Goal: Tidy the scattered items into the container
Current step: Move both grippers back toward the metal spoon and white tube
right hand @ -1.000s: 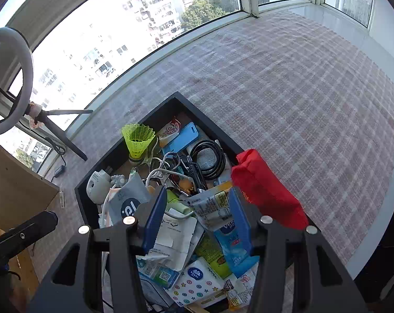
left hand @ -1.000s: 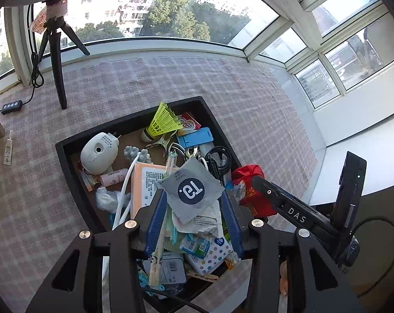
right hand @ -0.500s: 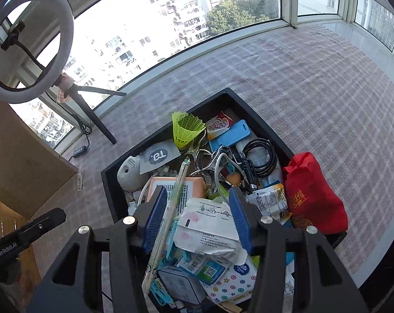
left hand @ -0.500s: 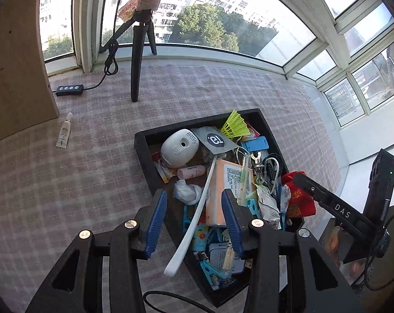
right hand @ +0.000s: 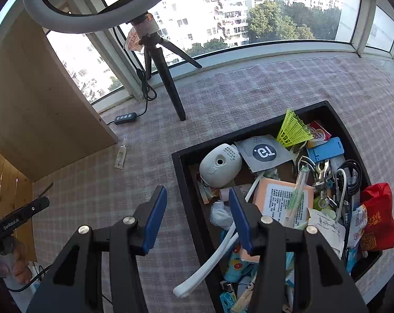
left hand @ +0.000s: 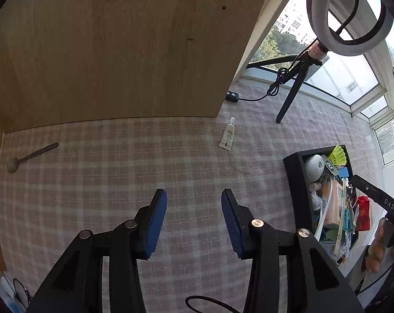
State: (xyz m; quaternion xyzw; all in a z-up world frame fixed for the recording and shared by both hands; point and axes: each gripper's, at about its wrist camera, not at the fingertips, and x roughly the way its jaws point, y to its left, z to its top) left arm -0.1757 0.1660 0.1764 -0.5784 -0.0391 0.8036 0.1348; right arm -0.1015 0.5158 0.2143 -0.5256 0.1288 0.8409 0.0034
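Only the left wrist view shows a spoon [left hand: 27, 156] lying far left on the checked cloth [left hand: 118, 177], near the wooden panel [left hand: 113, 47]. The right wrist view shows the black tray's [right hand: 182, 172] contents: pencil sharpener [right hand: 220, 164], yellow shuttlecock [right hand: 293, 129] (tray crammed). A white tube [left hand: 228, 135] lies apart. Left gripper [left hand: 194, 219] and right gripper [right hand: 197, 219] both gape empty. Ring light [right hand: 103, 2] stands before windows.

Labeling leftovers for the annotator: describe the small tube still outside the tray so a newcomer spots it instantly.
Find the big wooden panel at the left of the checked cloth. At its near corner, toward the tripod, a small white tube lies flat. Unlike the black cable remote nearby, it is white, capped, and cordless.
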